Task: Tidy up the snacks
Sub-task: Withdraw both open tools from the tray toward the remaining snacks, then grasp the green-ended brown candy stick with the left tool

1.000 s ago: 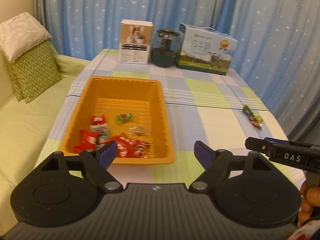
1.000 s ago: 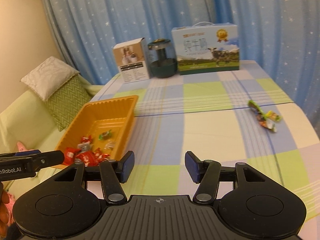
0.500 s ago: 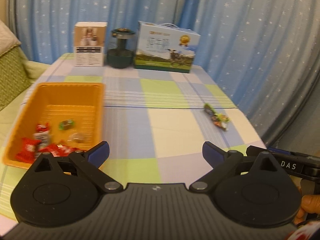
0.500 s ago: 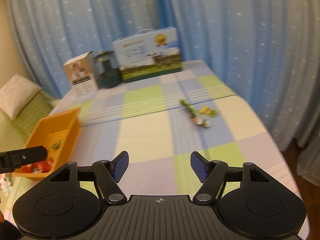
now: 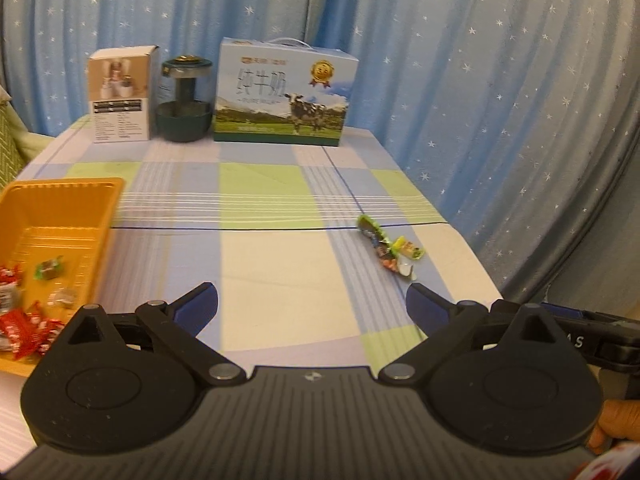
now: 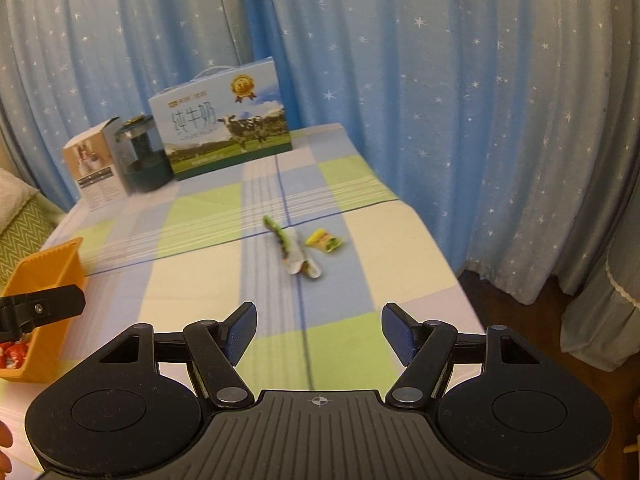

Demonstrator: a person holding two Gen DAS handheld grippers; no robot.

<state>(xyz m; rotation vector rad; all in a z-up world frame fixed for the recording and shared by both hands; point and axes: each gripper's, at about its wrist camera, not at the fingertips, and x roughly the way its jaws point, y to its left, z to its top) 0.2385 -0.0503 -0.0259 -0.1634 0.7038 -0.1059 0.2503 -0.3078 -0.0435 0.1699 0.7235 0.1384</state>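
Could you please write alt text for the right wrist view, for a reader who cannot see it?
The open right tool points over a checked tablecloth at a few loose snack wrappers ahead. An orange basket sits at the left edge, and a milk carton box stands before blue starry curtains.

Left gripper [image 5: 312, 304] and right gripper [image 6: 319, 330] hover, jaws spread wide.

Wide-spread right gripper [image 6: 318, 330] above table [image 6: 224, 292], snack wrappers [image 6: 304, 246] ahead
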